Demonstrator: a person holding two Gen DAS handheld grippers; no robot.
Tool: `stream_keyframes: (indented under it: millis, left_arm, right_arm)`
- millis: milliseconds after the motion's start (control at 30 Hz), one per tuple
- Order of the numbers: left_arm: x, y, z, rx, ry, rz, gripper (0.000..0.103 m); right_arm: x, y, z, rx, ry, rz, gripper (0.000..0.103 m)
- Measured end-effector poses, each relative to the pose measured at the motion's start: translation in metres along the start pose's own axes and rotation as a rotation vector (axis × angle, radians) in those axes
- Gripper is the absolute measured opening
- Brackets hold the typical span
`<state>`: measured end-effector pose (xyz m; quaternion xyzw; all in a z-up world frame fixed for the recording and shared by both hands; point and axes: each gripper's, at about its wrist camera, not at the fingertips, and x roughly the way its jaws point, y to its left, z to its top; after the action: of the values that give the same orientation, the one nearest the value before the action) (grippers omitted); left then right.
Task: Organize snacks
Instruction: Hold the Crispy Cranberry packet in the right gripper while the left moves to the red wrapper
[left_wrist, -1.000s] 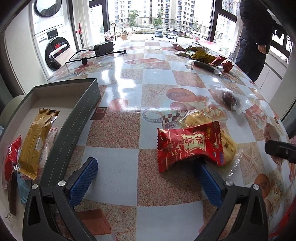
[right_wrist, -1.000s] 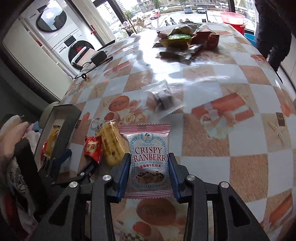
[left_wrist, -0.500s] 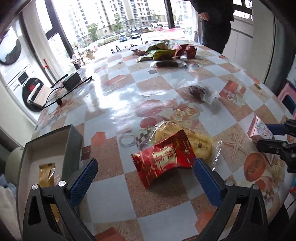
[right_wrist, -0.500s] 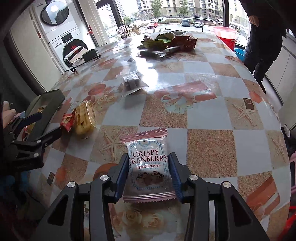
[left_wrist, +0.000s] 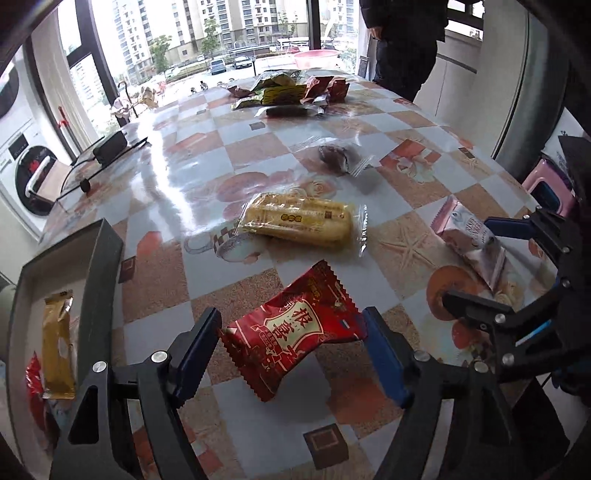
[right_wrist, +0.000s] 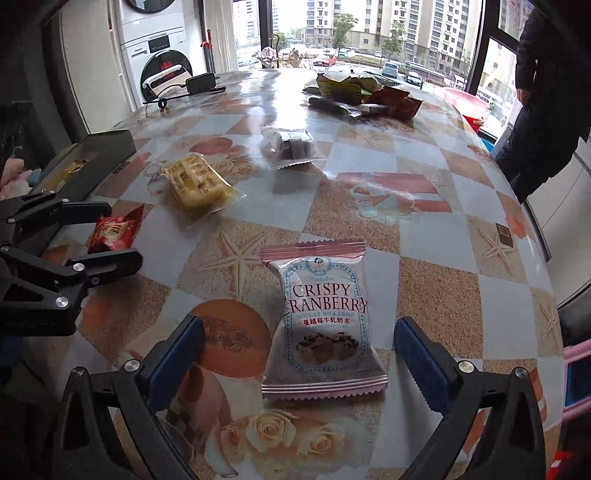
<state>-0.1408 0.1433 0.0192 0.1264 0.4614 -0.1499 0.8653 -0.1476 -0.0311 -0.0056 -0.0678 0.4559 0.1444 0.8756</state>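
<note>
- Since half a second ago, we note the right gripper has spread its jaws; the cranberry packet lies released on the table.
- Left gripper is clamped on the red packet, lifted, crinkled but intact.
- We judge the grey box its destination.

Right gripper jaws now spread, cranberry packet released; left gripper closed on red packet.
</note>
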Motion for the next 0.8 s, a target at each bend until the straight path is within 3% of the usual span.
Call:
stream_keyframes:
  millis: [133, 233, 300, 500, 600, 800]
  left_arm:
    - [-0.005, -0.009, 0.009, 0.124, -0.001, -0.010, 0.082]
    - [0.005, -0.017, 0.003, 0.223, 0.054, -0.005, 0.082]
    - [0.010, -0.019, -0.003, 0.243, 0.087, -0.004, 0.082]
    - [-0.010, -0.019, -0.008, 0.268, 0.040, 0.014, 0.083]
    - [-0.020, -0.025, -0.006, 0.355, 0.023, -0.006, 0.084]
    - [-0.009, -0.042, -0.024, 0.606, 0.092, -0.002, 0.084]
  right_arm:
    - [0.000, -0.002, -0.002, -0.014, -0.012, 0.005, 0.103]
    - [0.000, -0.002, -0.003, -0.021, -0.028, 0.009, 0.103]
    - [0.000, -0.002, -0.004, -0.024, -0.030, 0.010, 0.103]
    - [0.000, -0.002, -0.003, -0.031, -0.038, 0.015, 0.103]
    - [0.000, -0.002, -0.003, -0.032, -0.040, 0.017, 0.103]
    - [0.000, -0.002, -0.004, -0.032, -0.041, 0.016, 0.103]
